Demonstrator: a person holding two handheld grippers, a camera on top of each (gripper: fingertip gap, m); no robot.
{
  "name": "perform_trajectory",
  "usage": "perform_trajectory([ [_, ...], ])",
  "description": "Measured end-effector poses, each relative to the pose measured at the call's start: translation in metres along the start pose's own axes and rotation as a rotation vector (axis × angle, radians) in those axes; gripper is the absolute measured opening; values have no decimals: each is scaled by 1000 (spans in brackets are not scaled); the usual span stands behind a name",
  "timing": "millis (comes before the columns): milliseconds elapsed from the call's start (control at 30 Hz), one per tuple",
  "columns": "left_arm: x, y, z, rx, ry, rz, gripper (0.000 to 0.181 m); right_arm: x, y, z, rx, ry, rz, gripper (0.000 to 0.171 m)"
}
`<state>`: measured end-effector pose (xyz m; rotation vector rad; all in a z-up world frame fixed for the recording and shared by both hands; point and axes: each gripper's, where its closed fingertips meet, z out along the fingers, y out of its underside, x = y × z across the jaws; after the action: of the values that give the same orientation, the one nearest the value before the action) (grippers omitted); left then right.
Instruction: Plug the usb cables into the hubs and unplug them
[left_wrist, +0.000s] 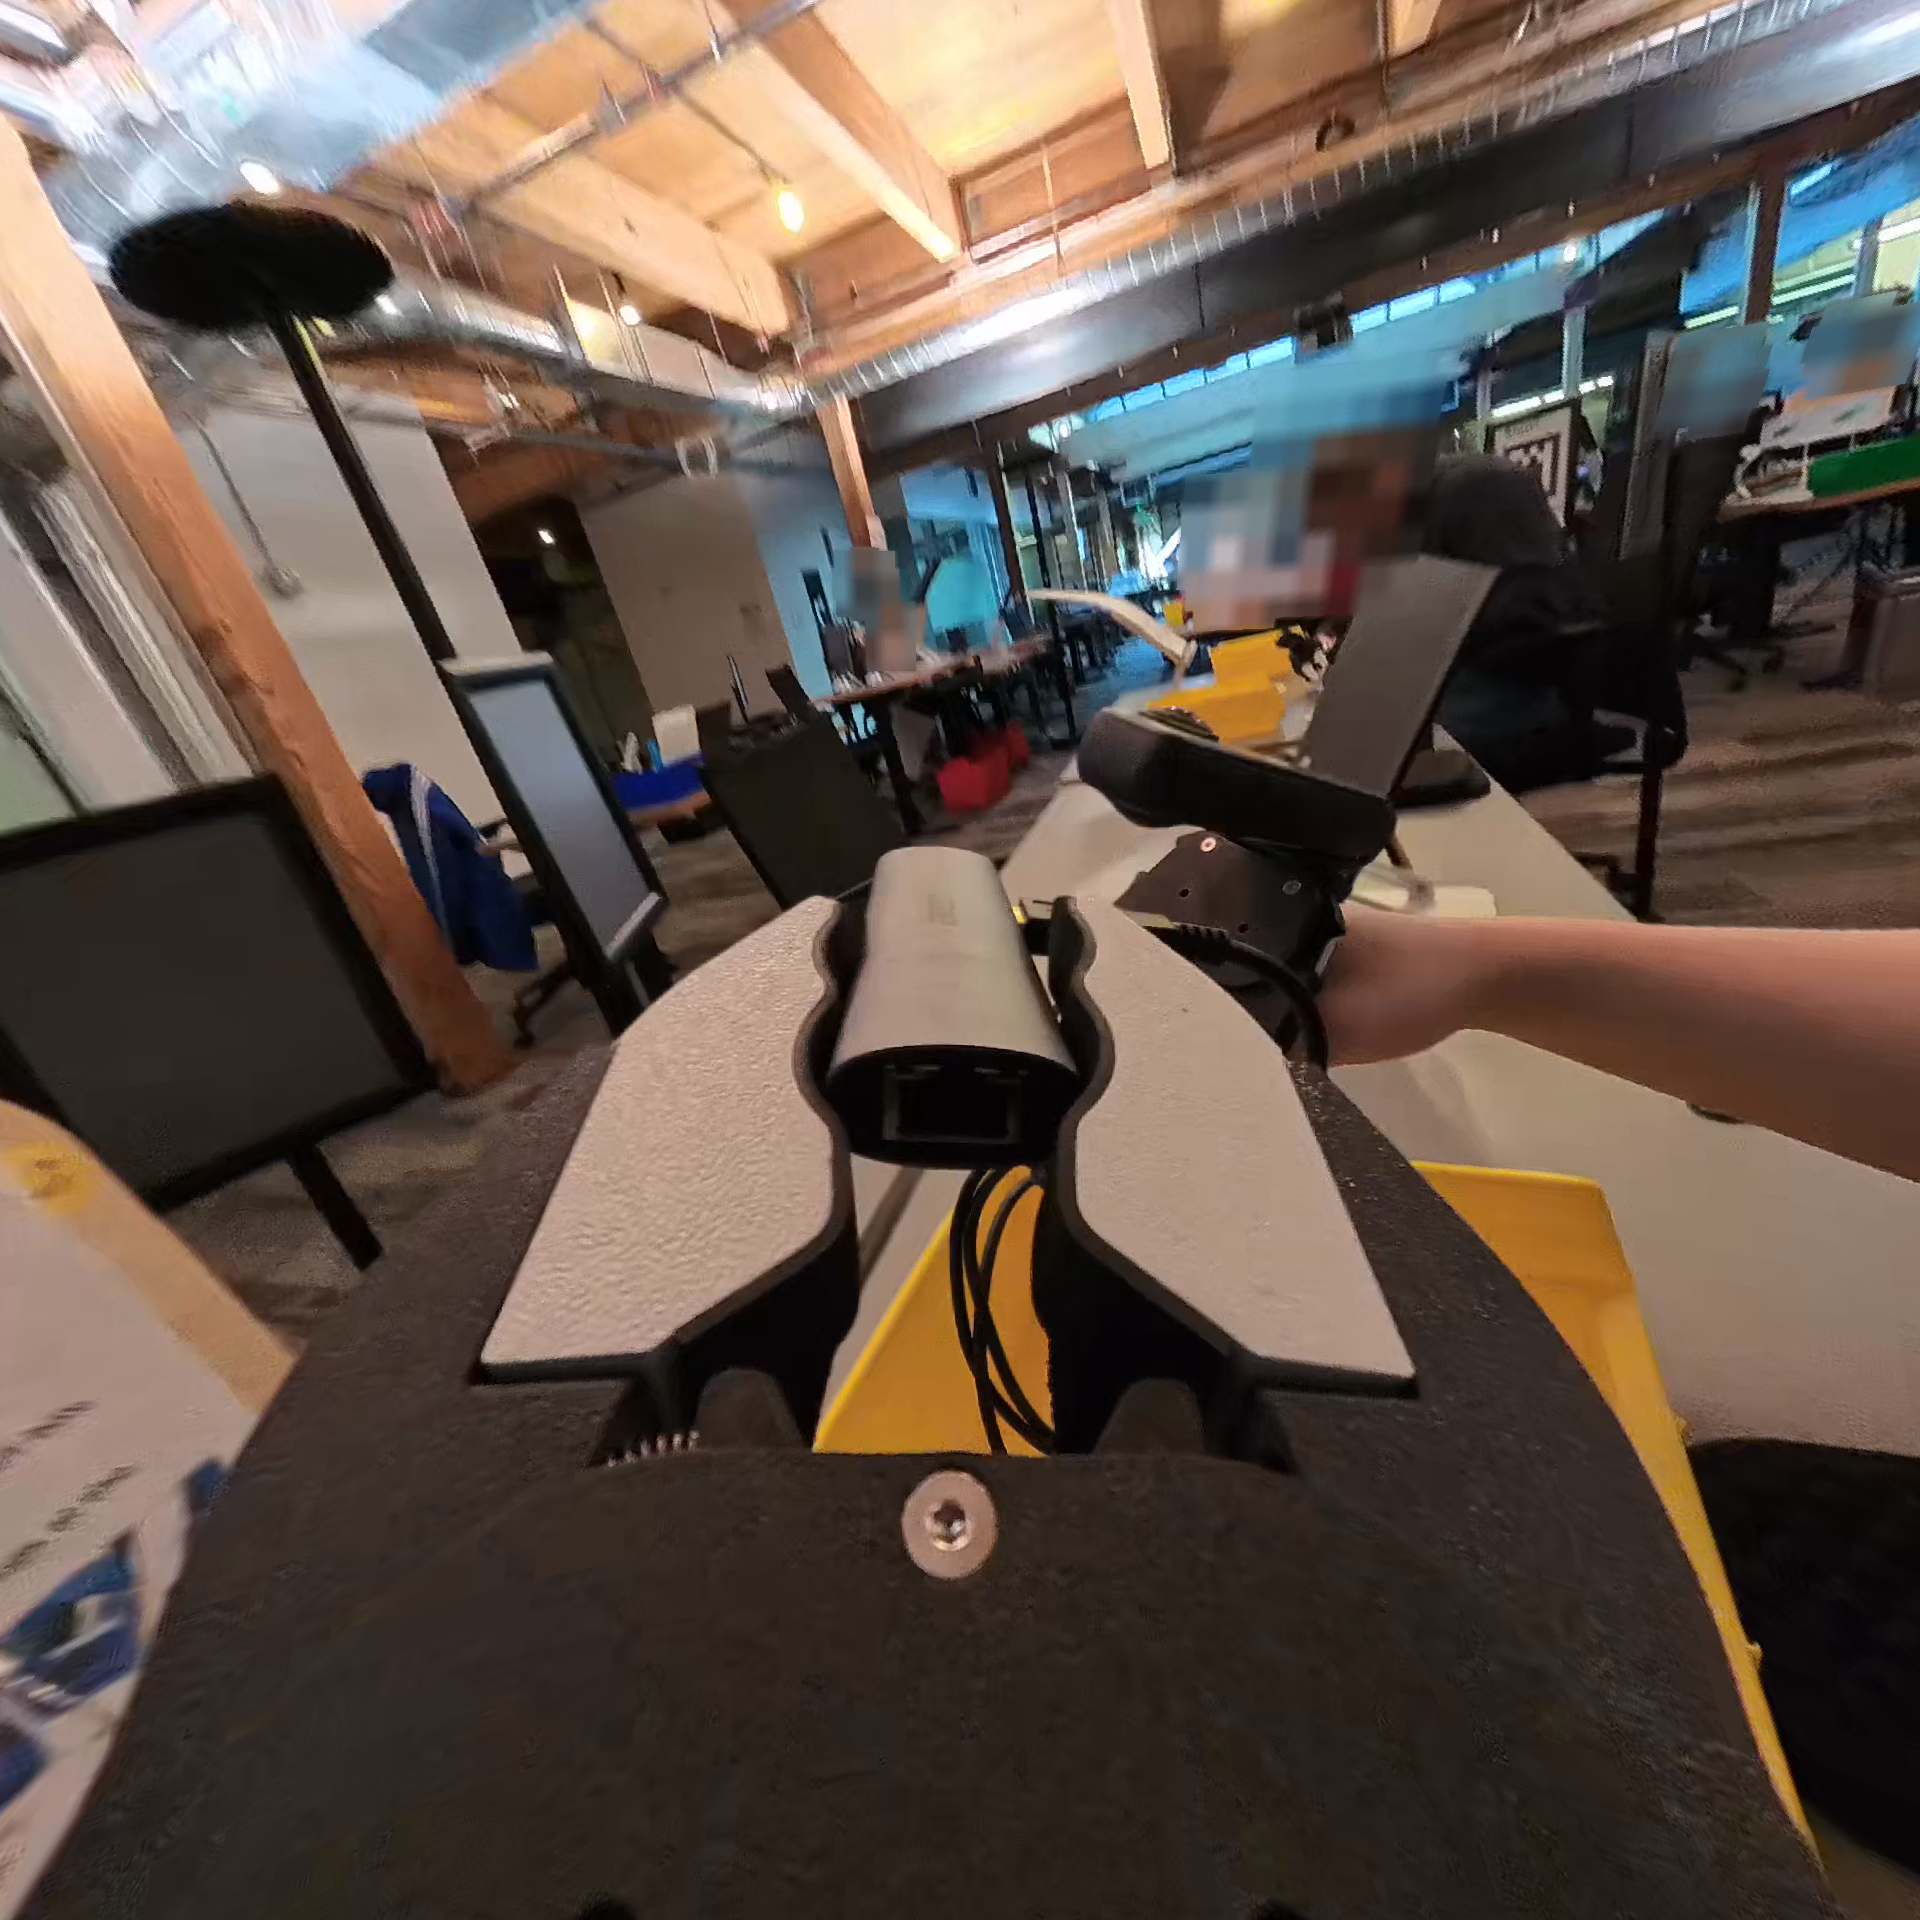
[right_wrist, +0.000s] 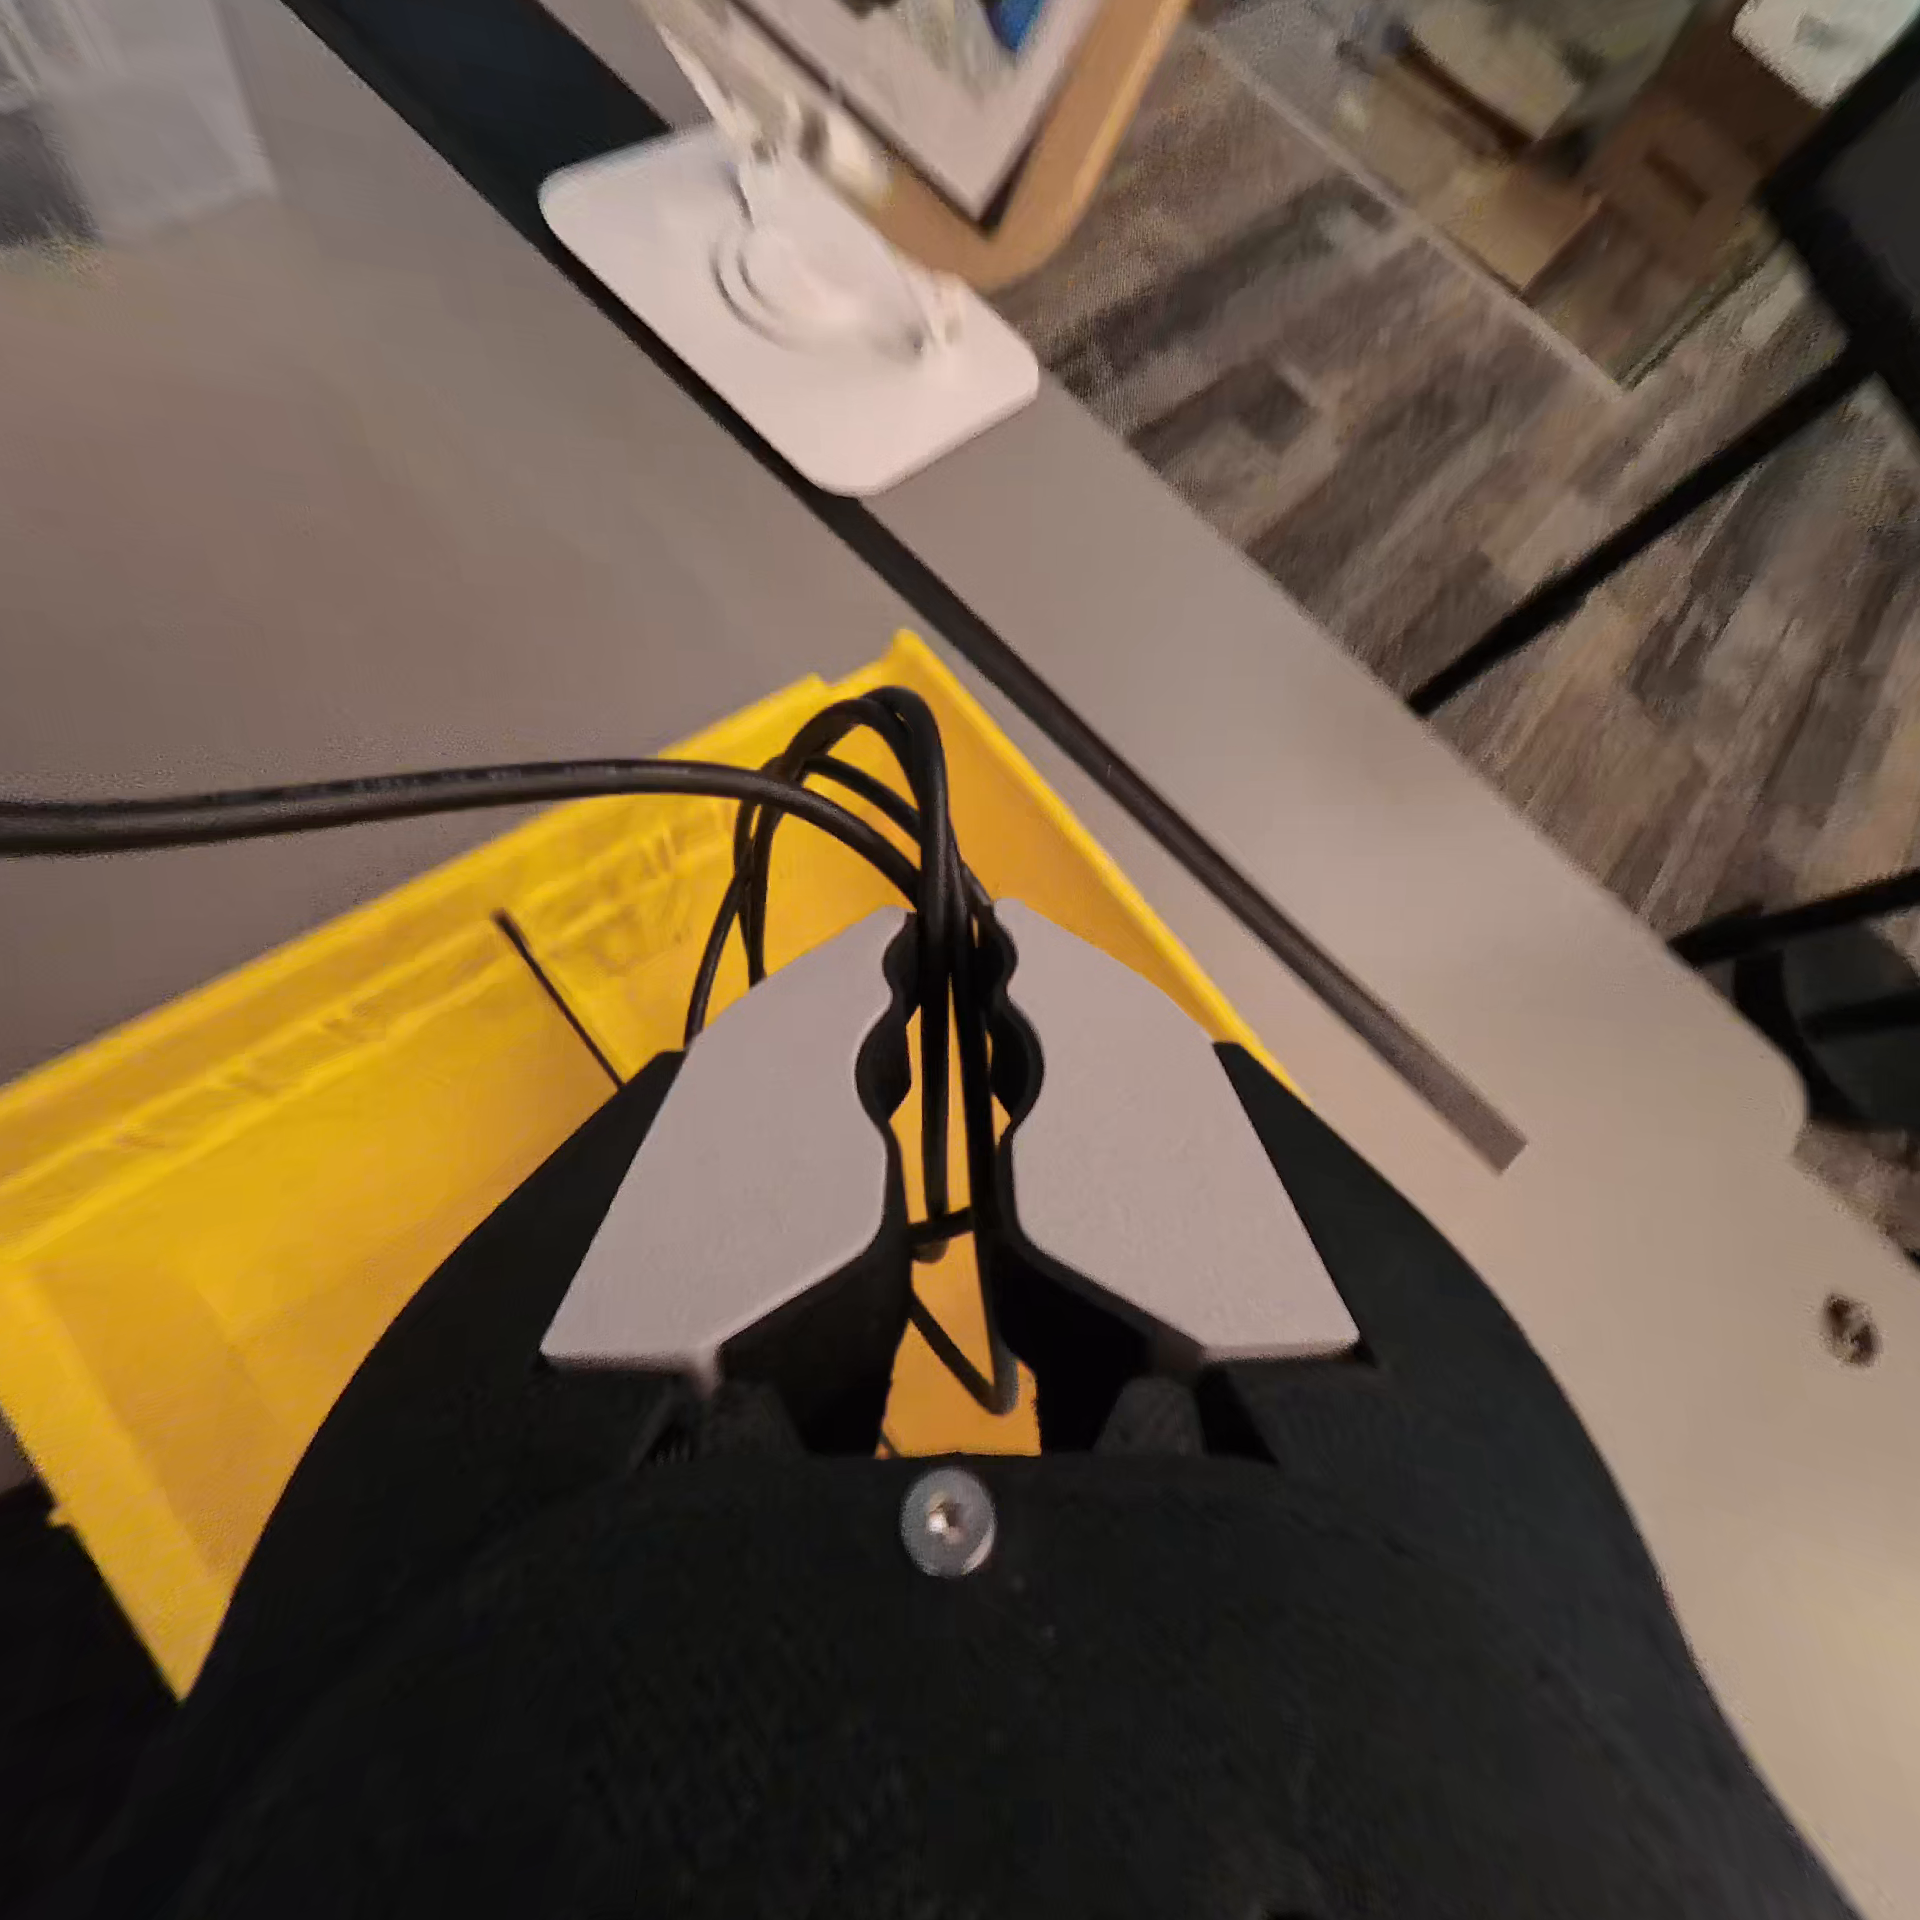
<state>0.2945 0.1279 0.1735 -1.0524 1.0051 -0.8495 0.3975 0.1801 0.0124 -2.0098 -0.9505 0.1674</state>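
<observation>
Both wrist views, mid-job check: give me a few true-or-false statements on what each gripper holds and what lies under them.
1. The left gripper is clamped on a dark grey hub. True.
2. The right gripper is open and empty. False: it is shut on a bundle of black cable.
3. A yellow bin lies below the right gripper. True.
4. The hub's end facing the left wrist camera has a cable plugged into its port. False: that port looks empty; cable loops hang beneath the hub.
5. The yellow bin stands on the floor. False: it sits on the grey table.
</observation>
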Motion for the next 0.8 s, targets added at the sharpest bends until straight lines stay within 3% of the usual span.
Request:
perform_trajectory([
  [100, 5, 33, 24, -45, 37, -52, 36, 3, 32, 7, -26, -6, 65, 28],
  [200, 4, 55, 35, -66, 40, -80, 36, 7, 34, -14, 78, 7, 91, 41],
  [300, -1, 70, 38, -80, 37, -99, 36, 11, 4, -61, 282, 87, 58, 40],
  [433, -6, 84, 44, -115, 24, -207, 36, -25, -56, -109, 468, 209, -211, 40],
  [600, 0, 98, 53, -203, -18, -221, 36, -49, -83, -78, 371, 281, -336, 47],
  [800, 6, 94, 56, -251, -77, -345, 36, -23, -70, -40, 252, 439, -407, 41],
])
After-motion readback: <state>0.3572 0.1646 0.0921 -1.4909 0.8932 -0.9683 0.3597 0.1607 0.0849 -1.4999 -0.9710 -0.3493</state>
